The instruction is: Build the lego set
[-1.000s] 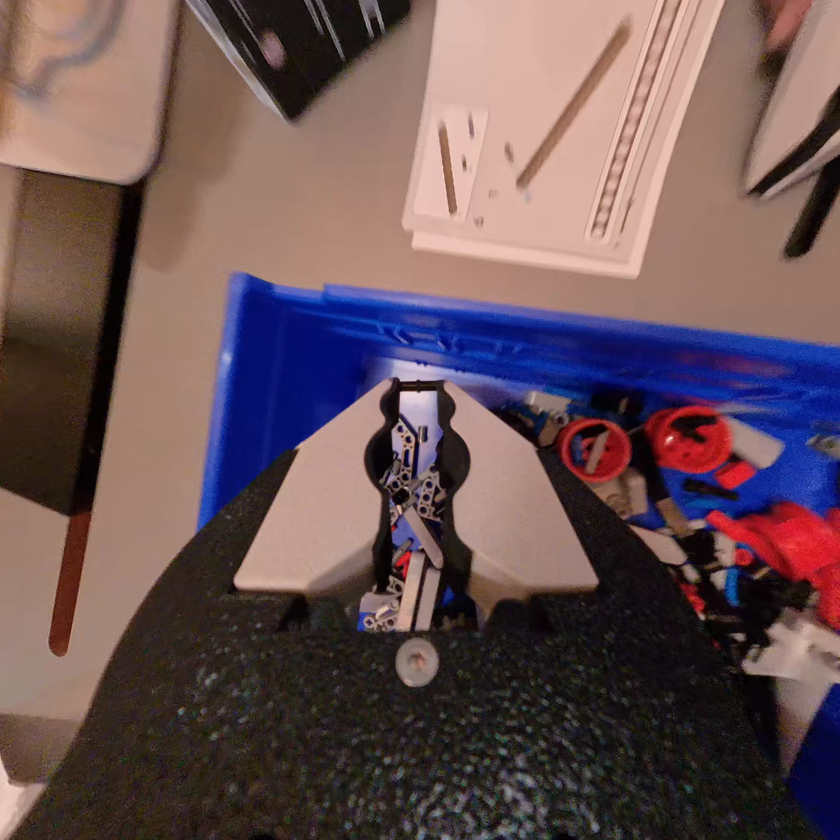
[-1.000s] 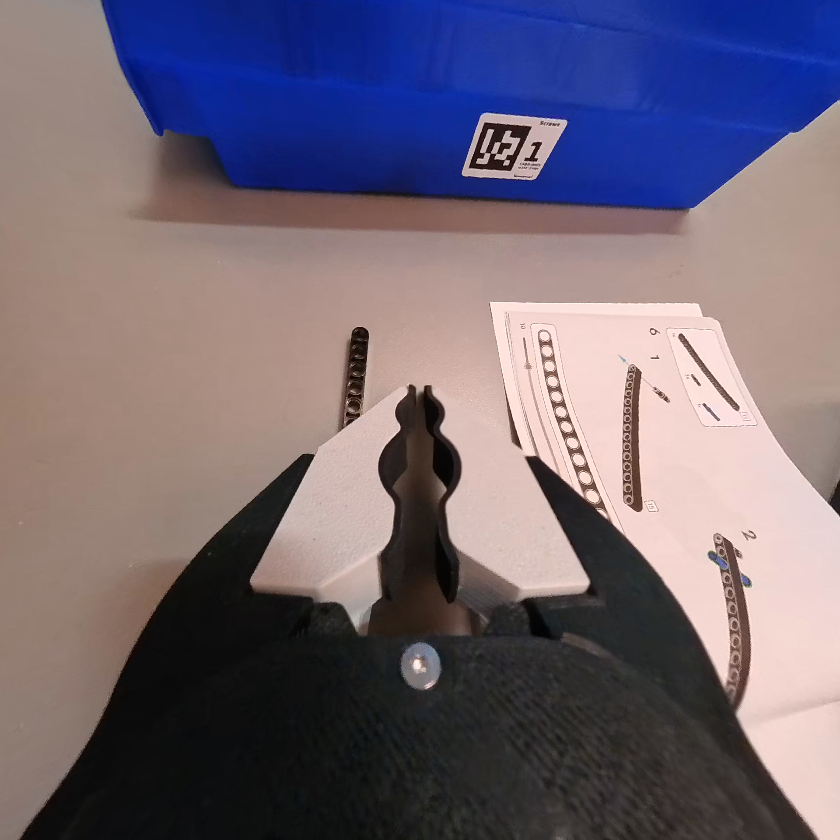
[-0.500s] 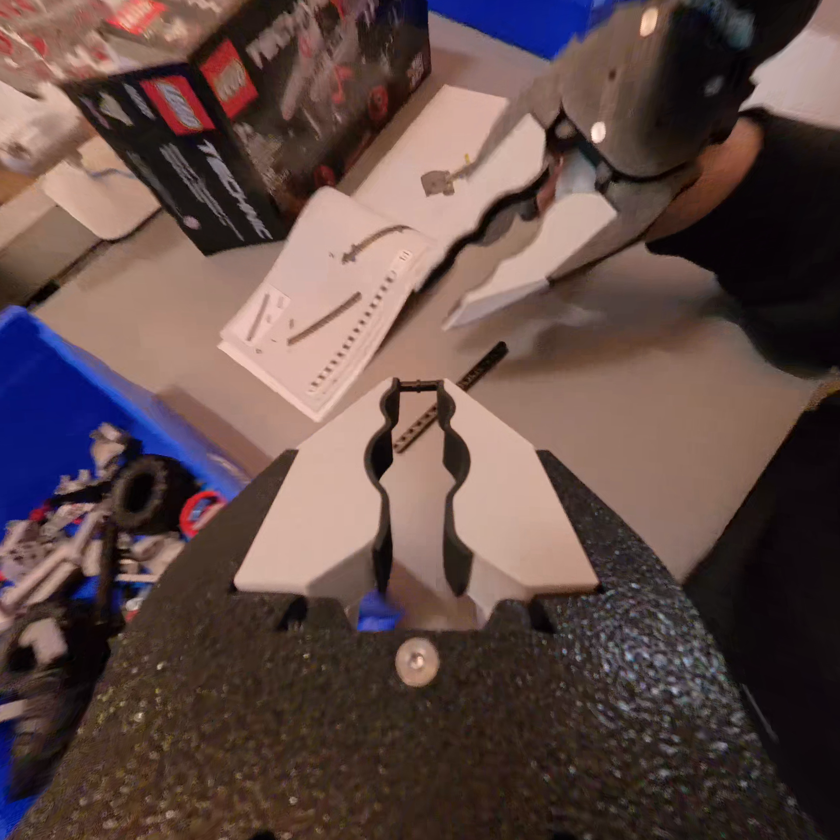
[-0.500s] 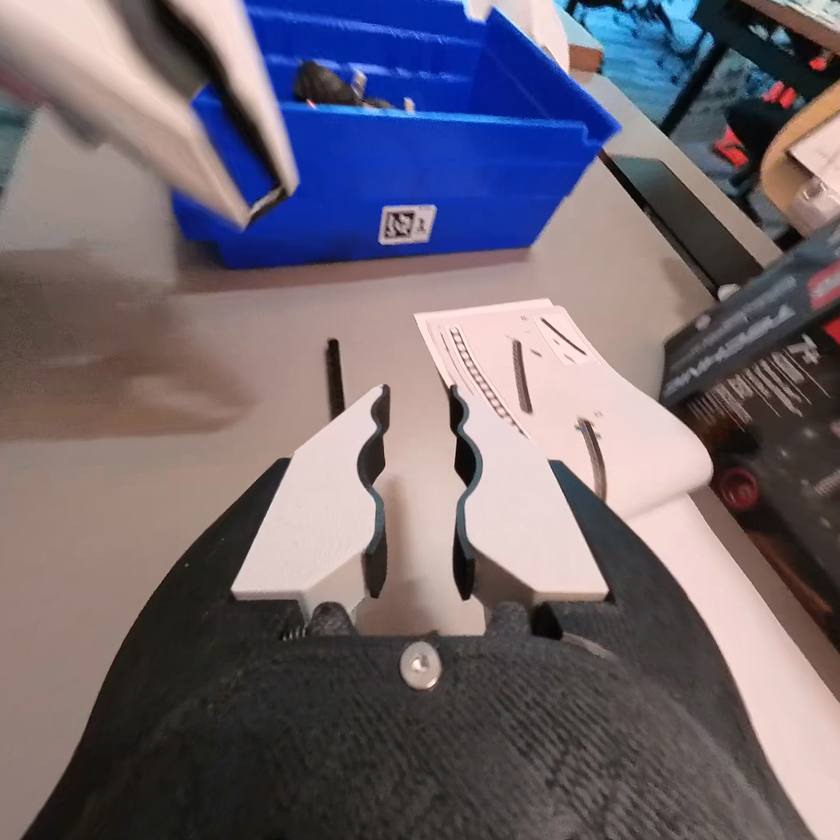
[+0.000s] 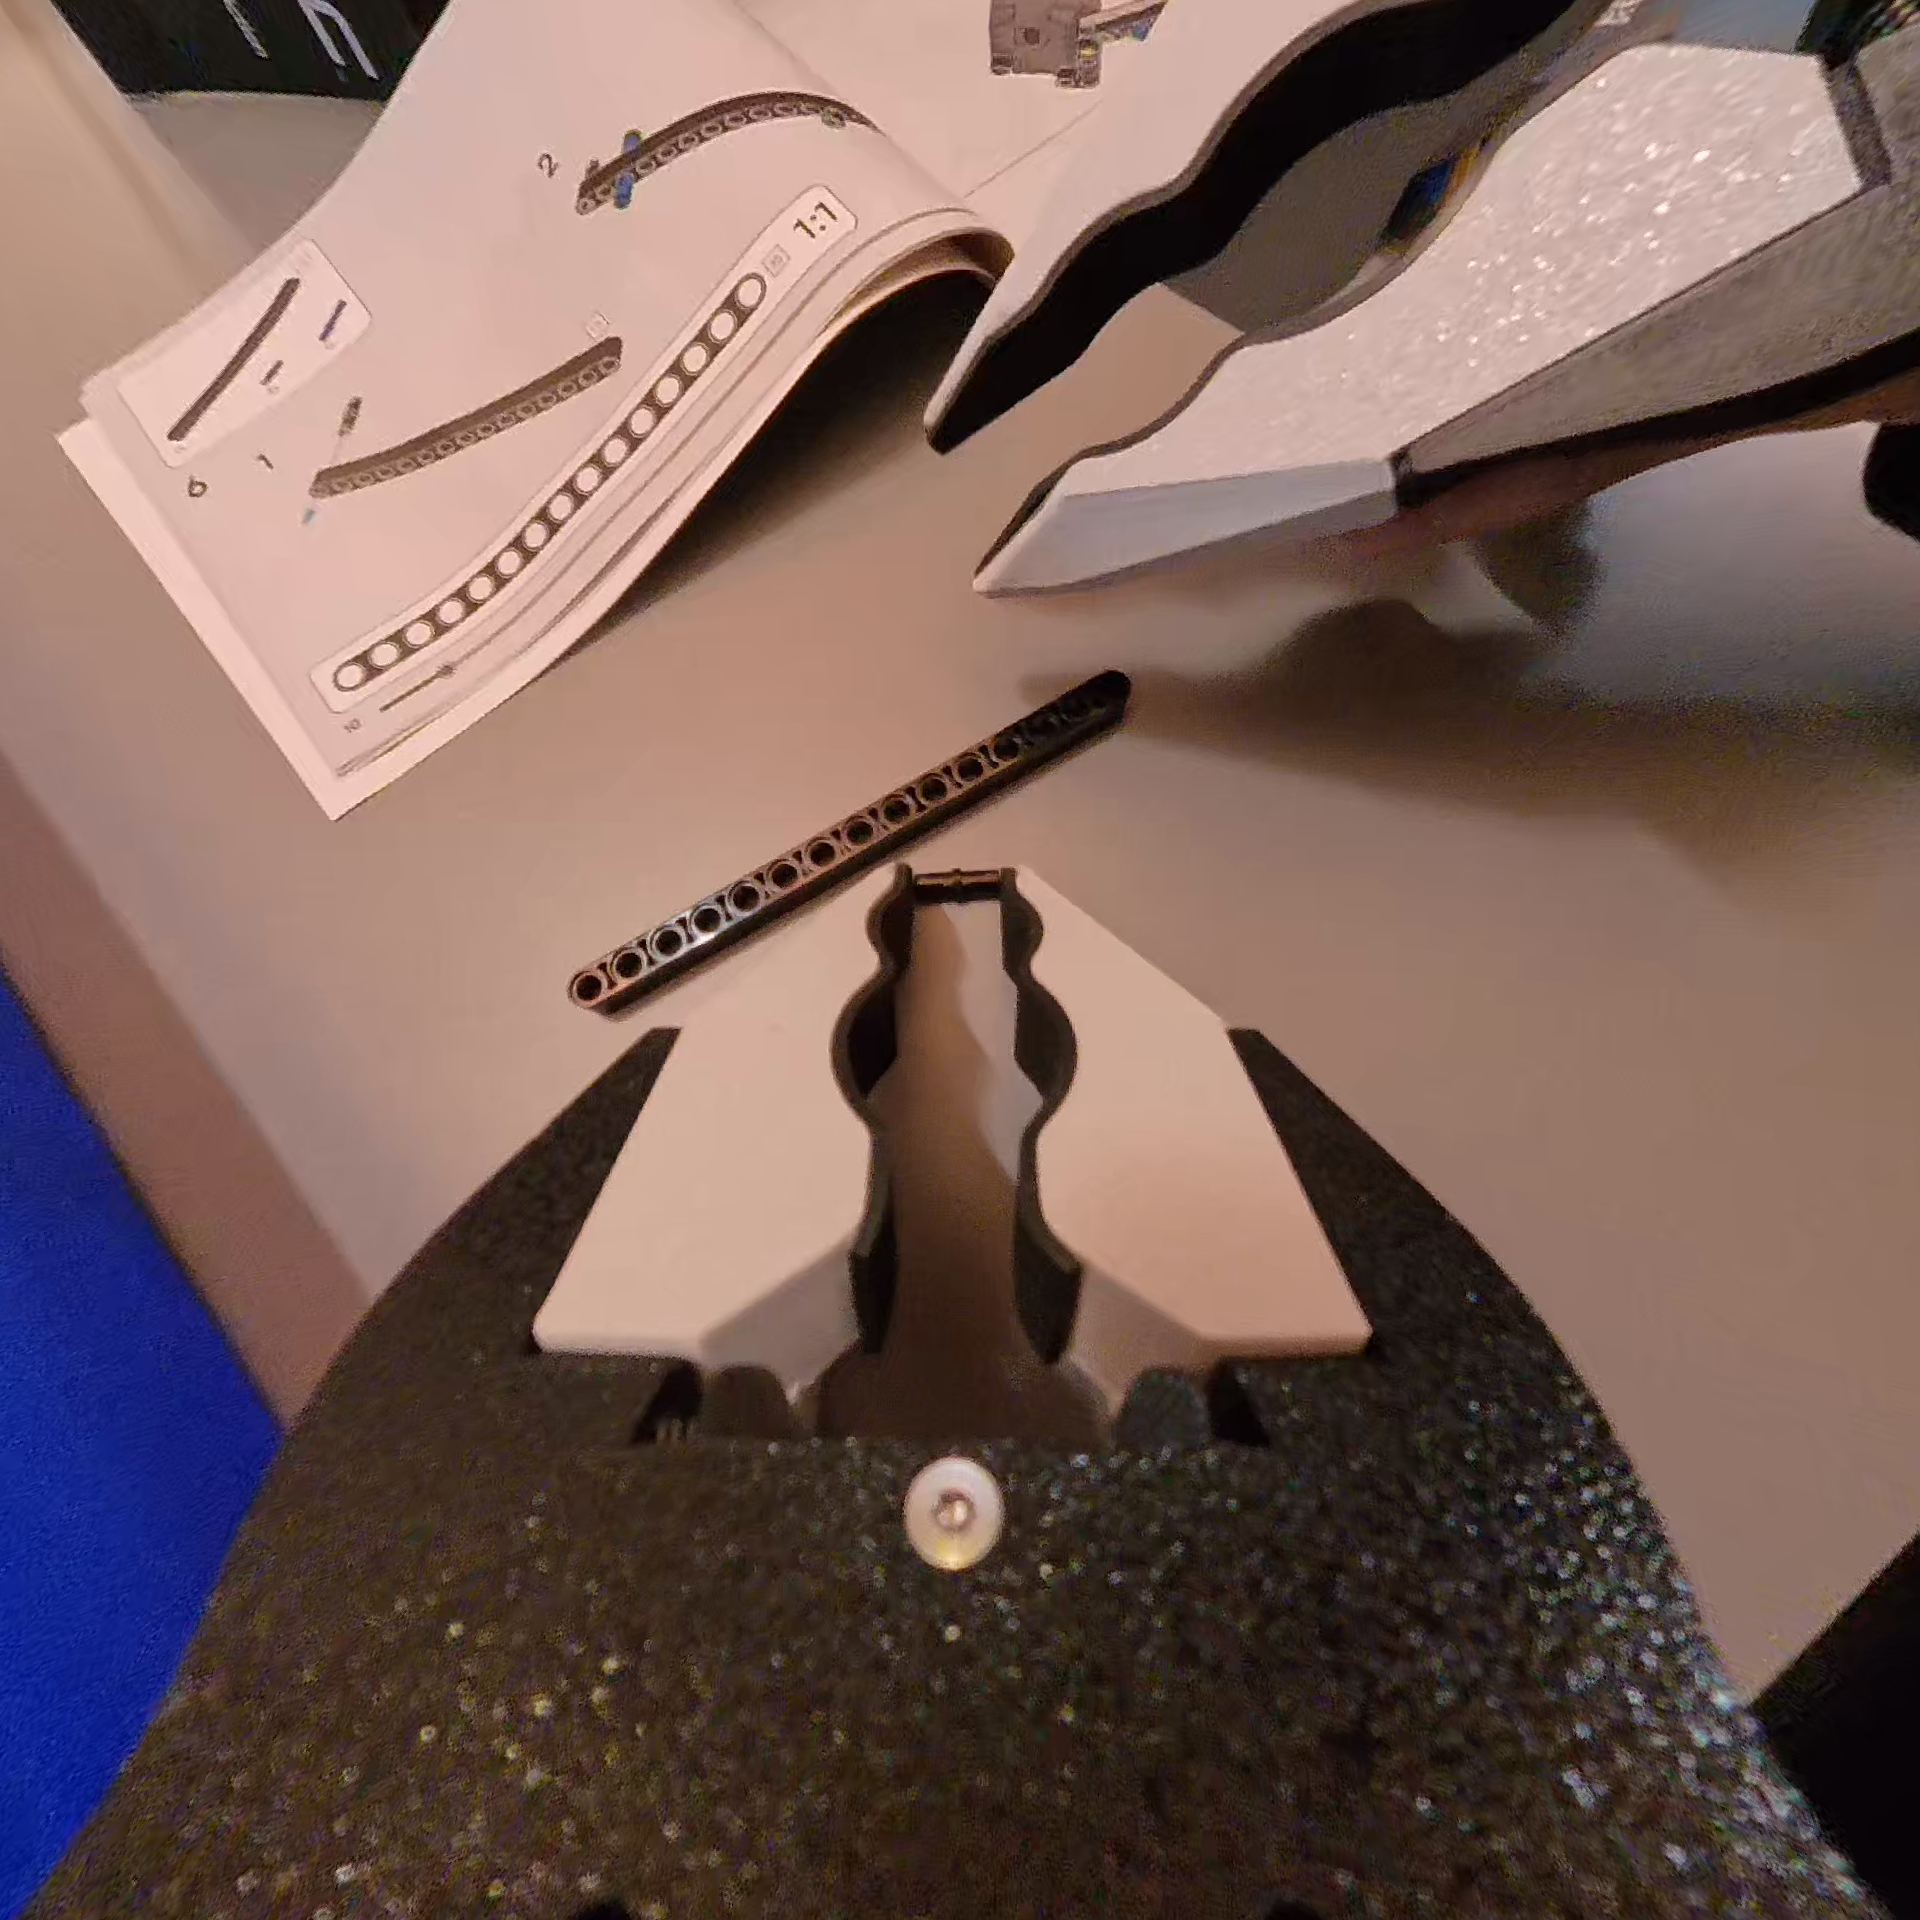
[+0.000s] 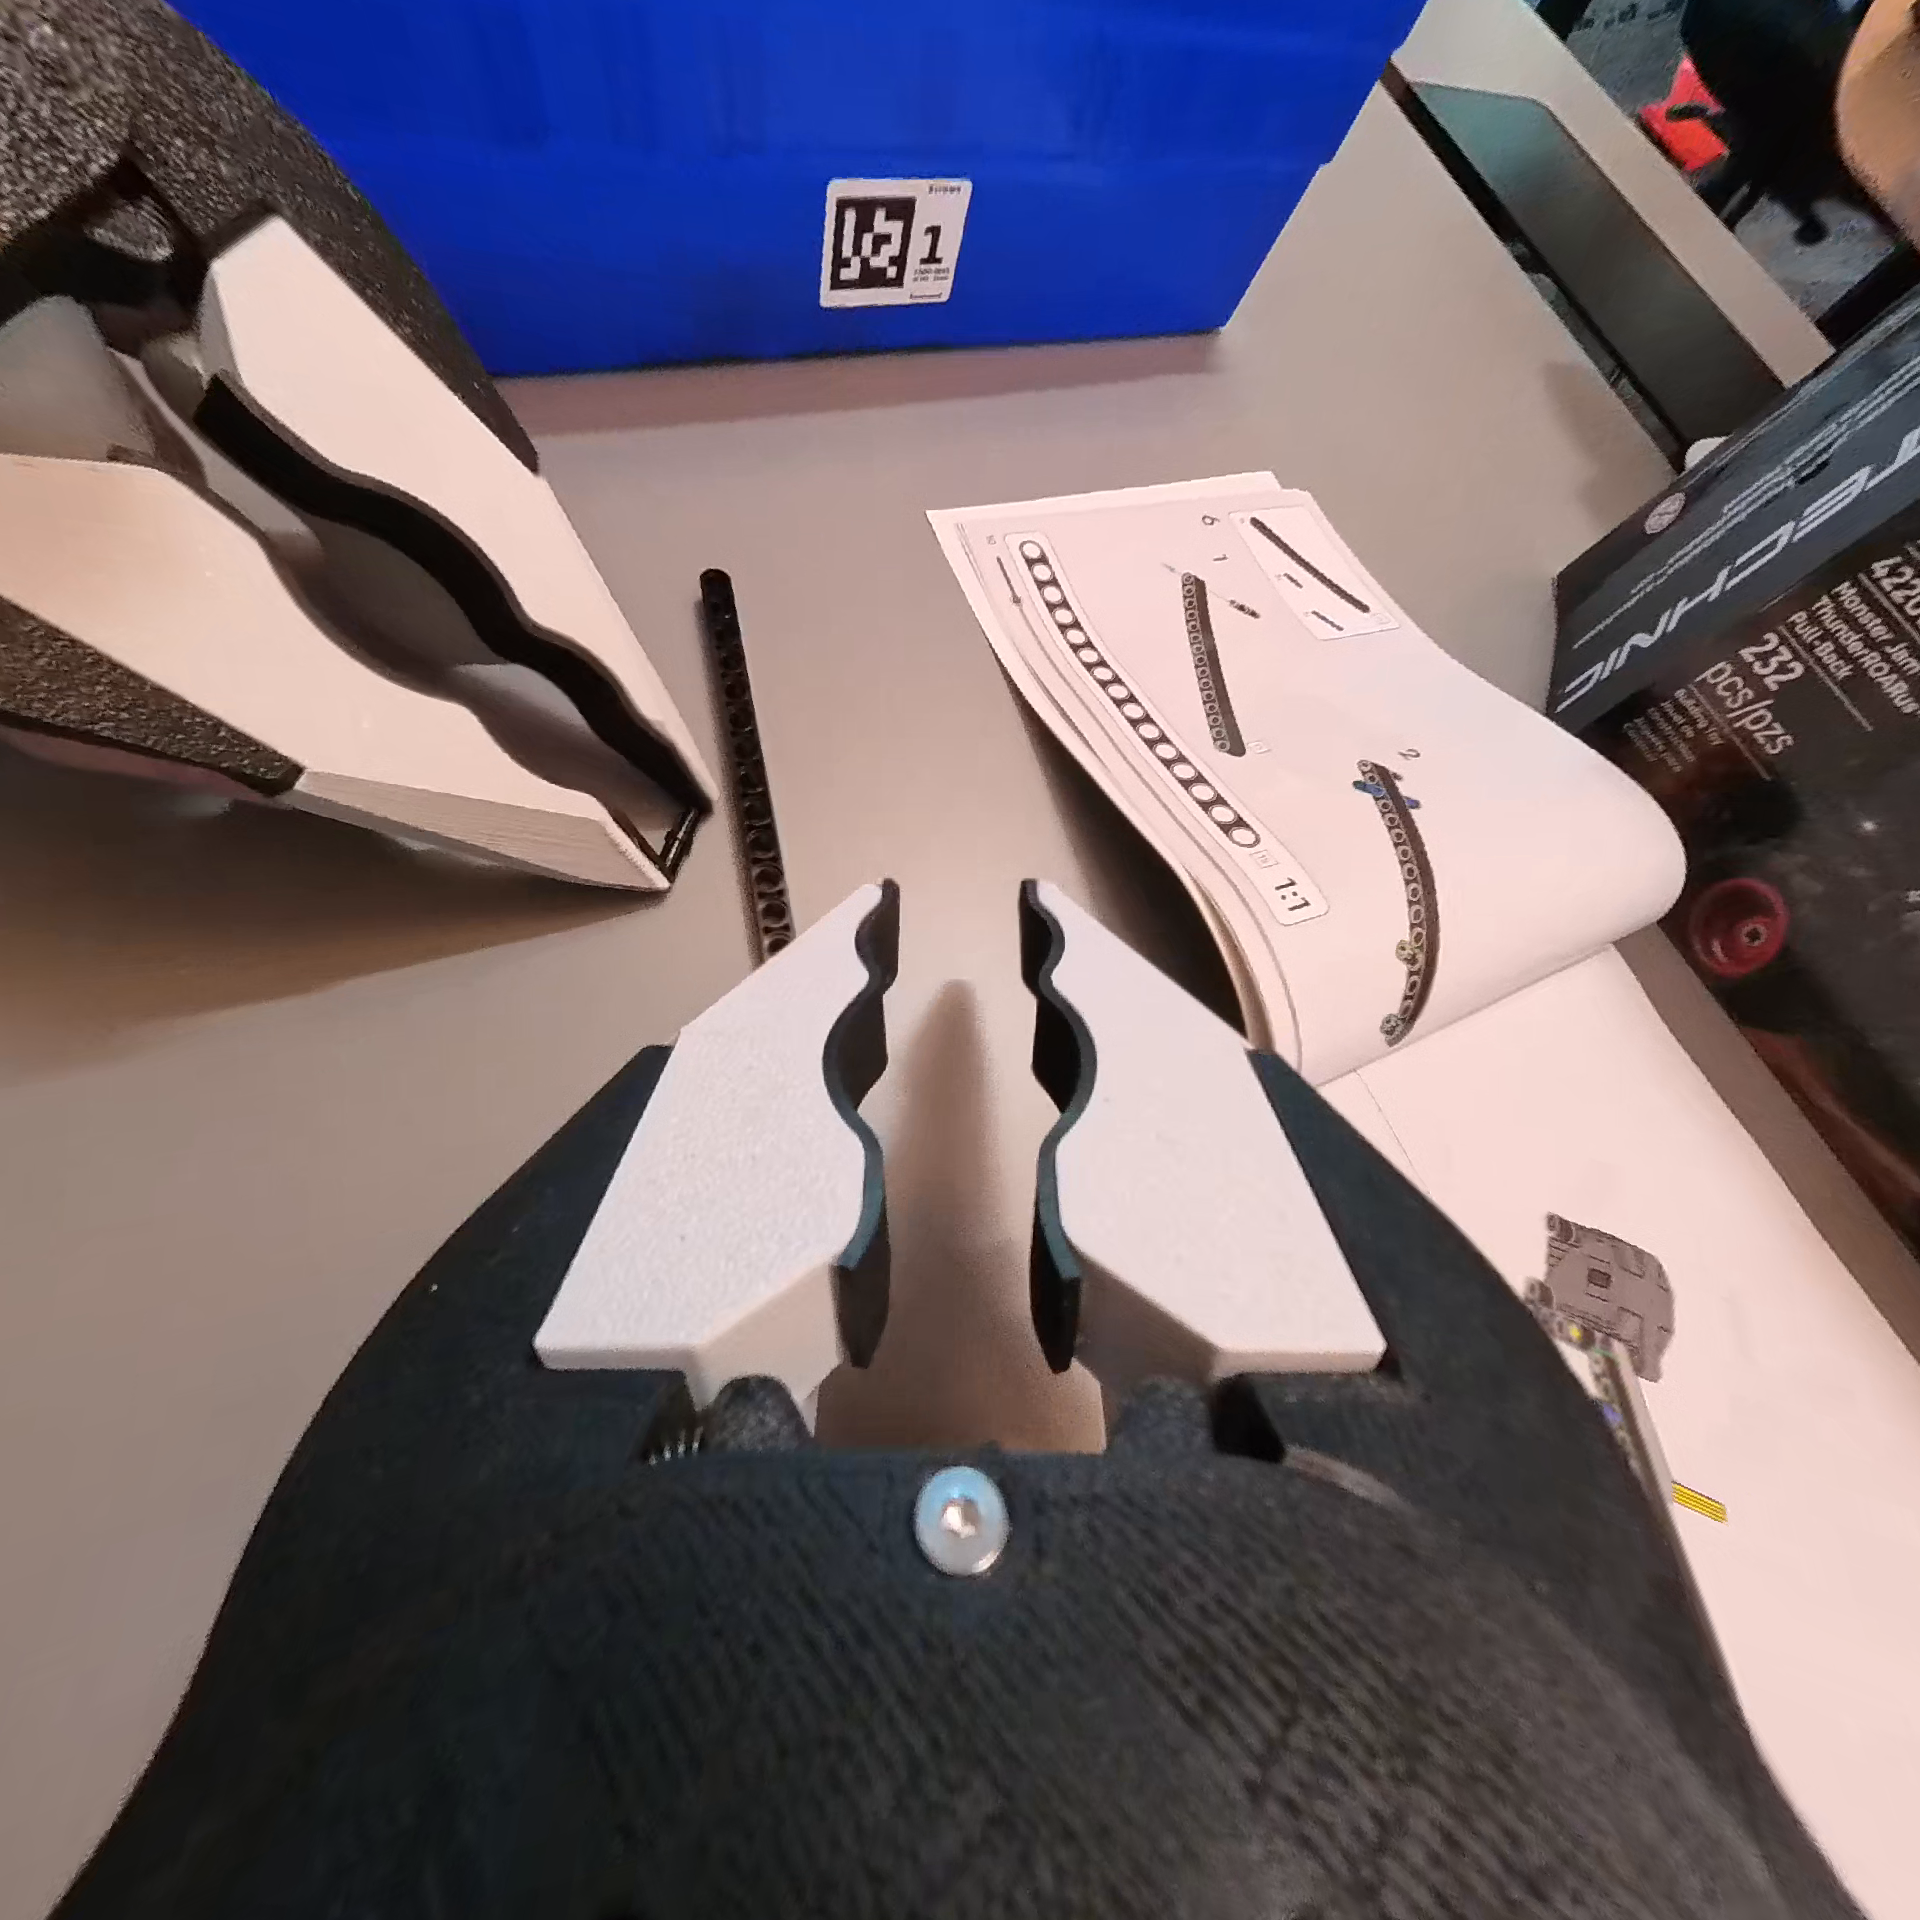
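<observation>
A long black beam with holes (image 5: pixel 852 836) lies flat on the grey table; it also shows in the right wrist view (image 6: pixel 743 758). My left gripper (image 5: pixel 961 885) is shut on a small black pin (image 5: pixel 961 878) held crosswise at its tips, just short of the beam's middle. In the right wrist view the left gripper (image 6: pixel 670 842) comes in from the left, its tips low beside the beam. My right gripper (image 6: pixel 956 904) is open and empty, just right of the beam's near end. It shows in the left wrist view (image 5: pixel 966 509) above the beam's far end.
An open instruction booklet (image 6: pixel 1299 727) lies right of the beam, also in the left wrist view (image 5: pixel 520 364). A blue bin (image 6: pixel 727 156) stands at the back, and a black set box (image 6: pixel 1766 675) at the right. The table edge runs behind the box. The tips of one gripper are about 7 cm away from the tips of the other.
My left gripper has swung from over the blue bin to the table by the beam, keeping the pin. My right gripper has opened and moved up beside the beam.
</observation>
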{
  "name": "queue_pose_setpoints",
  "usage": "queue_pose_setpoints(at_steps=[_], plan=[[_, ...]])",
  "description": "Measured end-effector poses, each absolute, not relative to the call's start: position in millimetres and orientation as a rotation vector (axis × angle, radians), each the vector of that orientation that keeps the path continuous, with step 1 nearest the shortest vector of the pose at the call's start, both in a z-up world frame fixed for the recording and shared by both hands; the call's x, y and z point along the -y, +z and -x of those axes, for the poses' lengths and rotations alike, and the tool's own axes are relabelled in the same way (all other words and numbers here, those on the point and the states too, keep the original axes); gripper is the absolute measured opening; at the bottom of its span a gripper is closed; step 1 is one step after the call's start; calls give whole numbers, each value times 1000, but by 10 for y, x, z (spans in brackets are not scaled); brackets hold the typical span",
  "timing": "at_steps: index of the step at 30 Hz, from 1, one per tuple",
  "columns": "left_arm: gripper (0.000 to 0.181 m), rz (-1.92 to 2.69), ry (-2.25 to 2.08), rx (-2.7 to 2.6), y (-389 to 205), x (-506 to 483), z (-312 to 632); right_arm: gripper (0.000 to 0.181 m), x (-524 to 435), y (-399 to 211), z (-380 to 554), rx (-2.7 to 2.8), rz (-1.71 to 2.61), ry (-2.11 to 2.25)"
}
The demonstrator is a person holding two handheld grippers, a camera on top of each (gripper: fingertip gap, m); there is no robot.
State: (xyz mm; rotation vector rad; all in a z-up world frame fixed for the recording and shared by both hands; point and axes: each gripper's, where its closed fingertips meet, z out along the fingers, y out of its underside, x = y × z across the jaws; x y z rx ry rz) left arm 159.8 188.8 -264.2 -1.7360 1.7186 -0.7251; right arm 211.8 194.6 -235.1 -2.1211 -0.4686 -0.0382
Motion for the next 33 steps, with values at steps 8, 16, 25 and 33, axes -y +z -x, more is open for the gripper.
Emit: queue_pose_setpoints(at_steps=[8, 16, 25, 33], plan=[[24, 1682, -750, -1664, -2370, -1902, -1504, 18, -1971, -2414, -2143, 445, 2117, -28], [20, 1535, -878, -1475, -1458, -2141, -1217, 17, -1971, -2466, -2147, 476, 2117, -56], [17, 1524, -594, -1442, -1170, -3155, -685, 16, -2006, -2507, -2088, 519, 2125, -97], [17, 1603, -578, -1369, -1134, -3817, -371, 14, -2036, -2589, -2146, 490, 2185, -128]])
